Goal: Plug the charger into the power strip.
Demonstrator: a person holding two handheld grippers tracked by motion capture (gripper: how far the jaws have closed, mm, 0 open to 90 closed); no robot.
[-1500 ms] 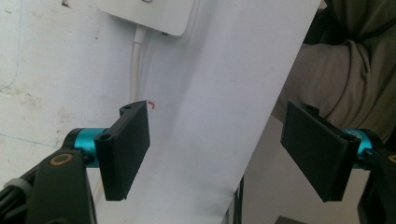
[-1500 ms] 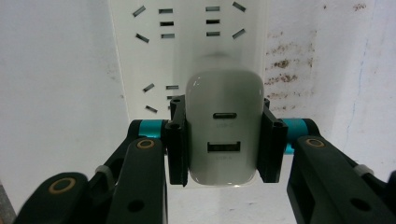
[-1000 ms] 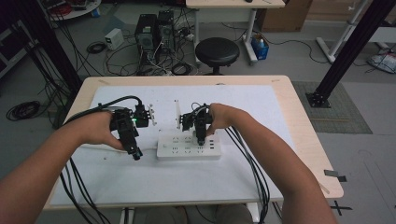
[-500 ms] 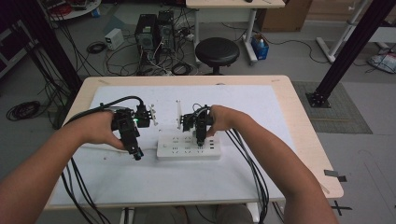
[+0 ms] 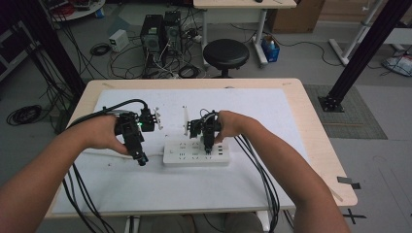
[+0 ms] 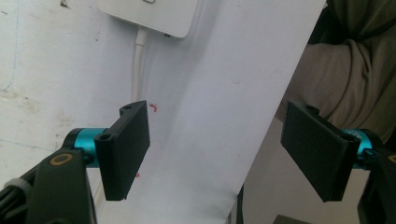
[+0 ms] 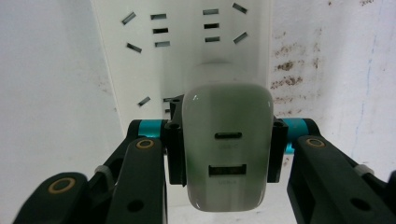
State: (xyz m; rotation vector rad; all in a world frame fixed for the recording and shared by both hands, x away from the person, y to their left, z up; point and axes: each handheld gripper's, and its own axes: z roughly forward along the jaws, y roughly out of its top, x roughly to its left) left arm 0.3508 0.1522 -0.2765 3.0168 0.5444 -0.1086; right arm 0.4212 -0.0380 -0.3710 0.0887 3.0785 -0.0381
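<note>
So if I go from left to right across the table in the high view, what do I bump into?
Left hand → left tongs → power strip → right tongs holding a white charger → right hand.

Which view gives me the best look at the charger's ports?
The right gripper view: the white charger faces the camera, both ports clear, clamped in the right claw above the power strip. The high view hides it behind that claw.

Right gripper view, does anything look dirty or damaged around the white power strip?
Brown smudges stain the white table cover right of the white power strip. The strip and the white USB charger look undamaged.
</note>
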